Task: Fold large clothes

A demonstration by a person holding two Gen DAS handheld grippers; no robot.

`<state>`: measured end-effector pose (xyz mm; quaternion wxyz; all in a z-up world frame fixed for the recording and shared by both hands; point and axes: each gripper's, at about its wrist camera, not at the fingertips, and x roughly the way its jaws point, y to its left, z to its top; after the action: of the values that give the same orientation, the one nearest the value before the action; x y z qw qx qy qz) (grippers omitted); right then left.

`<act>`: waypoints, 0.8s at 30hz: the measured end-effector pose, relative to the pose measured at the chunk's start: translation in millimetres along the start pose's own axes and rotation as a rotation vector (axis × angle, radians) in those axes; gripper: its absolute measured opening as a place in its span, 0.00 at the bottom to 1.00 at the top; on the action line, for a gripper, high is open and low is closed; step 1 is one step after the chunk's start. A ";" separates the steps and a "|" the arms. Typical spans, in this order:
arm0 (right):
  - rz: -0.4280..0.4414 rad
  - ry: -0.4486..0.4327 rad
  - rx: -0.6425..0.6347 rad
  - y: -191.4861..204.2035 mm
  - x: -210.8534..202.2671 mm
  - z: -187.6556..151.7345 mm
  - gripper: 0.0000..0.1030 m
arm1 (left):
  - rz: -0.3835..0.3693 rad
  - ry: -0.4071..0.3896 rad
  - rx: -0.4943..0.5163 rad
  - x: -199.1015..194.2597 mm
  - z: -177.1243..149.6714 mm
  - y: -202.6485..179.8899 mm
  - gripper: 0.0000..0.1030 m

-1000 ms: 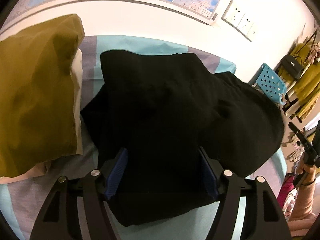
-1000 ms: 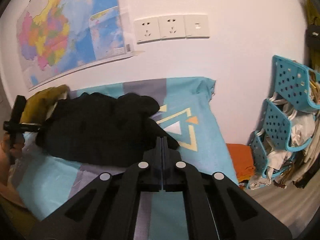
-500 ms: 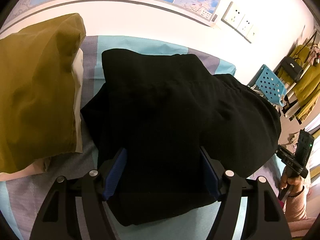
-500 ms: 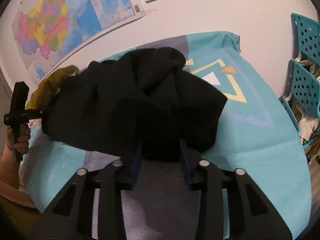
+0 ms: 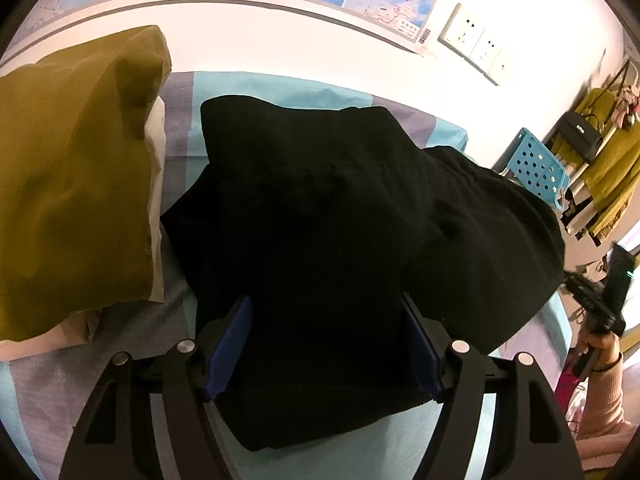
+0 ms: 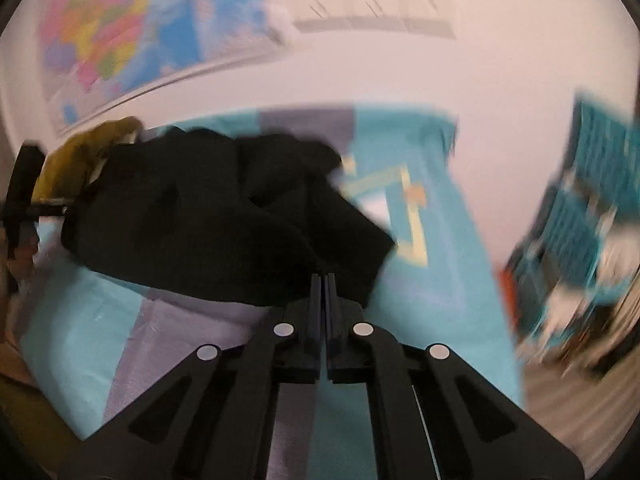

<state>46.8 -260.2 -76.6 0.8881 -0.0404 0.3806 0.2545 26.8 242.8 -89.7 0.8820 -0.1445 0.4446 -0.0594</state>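
A large black garment (image 5: 340,240) lies bunched on the teal and grey bed sheet (image 5: 260,84). My left gripper (image 5: 326,344) is open, its blue pads on either side of the garment's near edge. In the right wrist view the garment (image 6: 224,216) lies ahead of my right gripper (image 6: 324,280), whose jaws are pressed together right at the garment's near edge; no cloth shows between them. That view is blurred by motion. The right gripper also shows in the left wrist view (image 5: 592,312), at the far right beyond the garment.
An olive-yellow pillow (image 5: 72,176) lies left of the garment against the wall. Blue perforated baskets (image 5: 536,164) and hanging clothes (image 5: 608,160) stand right of the bed. A map (image 6: 120,36) and sockets (image 5: 476,44) are on the wall.
The right gripper, open half a second ago around the garment's edge, has shut and pulled back and up; its view is now blurred. The left gripper has stayed open over the garment.
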 end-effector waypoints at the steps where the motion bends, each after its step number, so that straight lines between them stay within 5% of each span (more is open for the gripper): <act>1: -0.024 0.039 0.032 -7.0 7.1 -3.8 0.01 | 0.009 0.001 0.009 -0.6 0.0 -1.8 0.70; 2: -0.075 0.055 0.031 -9.8 8.2 -5.0 0.06 | 0.022 0.003 0.020 -1.4 0.2 -4.1 0.71; 4: 0.038 0.012 0.119 -18.9 -5.5 0.0 0.20 | 0.043 0.003 0.047 -4.1 -0.5 -9.7 0.73; 6: 0.072 -0.068 0.126 -15.1 -24.2 12.3 0.45 | 0.045 -0.001 0.069 -6.3 -1.0 -13.6 0.73; 9: 0.143 -0.097 0.088 4.5 -26.4 35.0 0.58 | 0.025 -0.013 0.073 -10.4 -0.7 -17.6 0.73; 12: 0.203 -0.037 0.095 17.5 2.7 53.0 0.71 | 0.056 -0.014 0.083 -9.6 -0.9 -20.9 0.73; 14: 0.237 0.011 0.132 15.5 25.3 59.6 0.66 | 0.078 -0.004 0.081 -5.1 -0.4 -20.4 0.72; 17: 0.302 0.059 0.166 8.3 52.9 60.1 0.07 | 0.075 0.006 0.067 -1.6 1.3 -18.1 0.72; 21: 0.248 0.016 0.233 -11.4 48.4 59.1 0.06 | 0.053 0.003 0.057 -3.0 2.7 -14.5 0.73; 24: 0.211 0.086 0.253 -9.1 67.6 48.2 0.08 | 0.061 -0.001 0.071 -3.3 3.1 -16.5 0.75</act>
<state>122.0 -226.9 -90.8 0.8374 0.1012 0.4492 0.2945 27.7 228.5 -80.4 0.8881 -0.0993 0.4462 -0.0480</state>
